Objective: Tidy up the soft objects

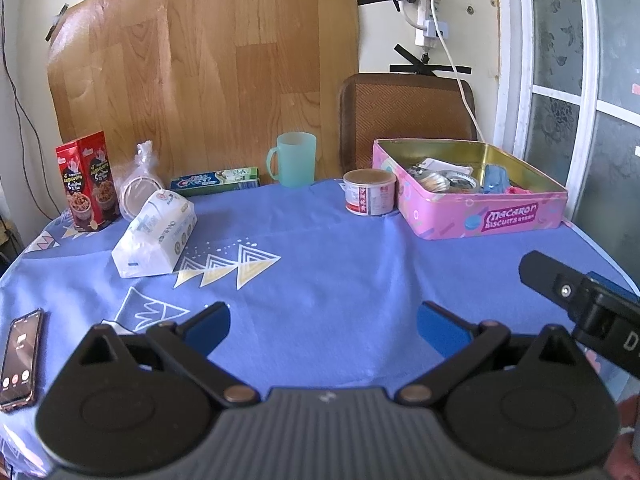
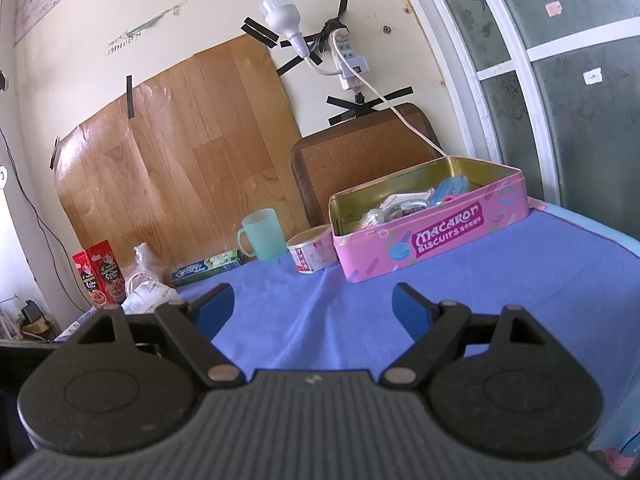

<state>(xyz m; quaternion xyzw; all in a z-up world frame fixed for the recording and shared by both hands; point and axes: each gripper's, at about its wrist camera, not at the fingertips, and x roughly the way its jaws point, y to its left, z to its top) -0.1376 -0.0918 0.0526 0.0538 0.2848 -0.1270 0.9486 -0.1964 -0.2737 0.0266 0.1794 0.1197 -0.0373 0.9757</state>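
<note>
Both claws, left (image 1: 323,322) and right (image 2: 313,307), wide open and empty over the table (image 1: 320,248), tissue pack (image 1: 155,236) far left near the phone (image 1: 20,358); could easily squash or snag the tablecloth (image 2: 304,320).

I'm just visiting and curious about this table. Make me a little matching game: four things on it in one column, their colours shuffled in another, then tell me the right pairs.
Things:
1. cup with a handle
2. biscuit tin
3. snack box
4. tablecloth

Colours:
A. red
B. blue with triangle prints
C. pale green
D. pink outside, gold inside

Pairs: 1-C, 2-D, 3-A, 4-B
</note>
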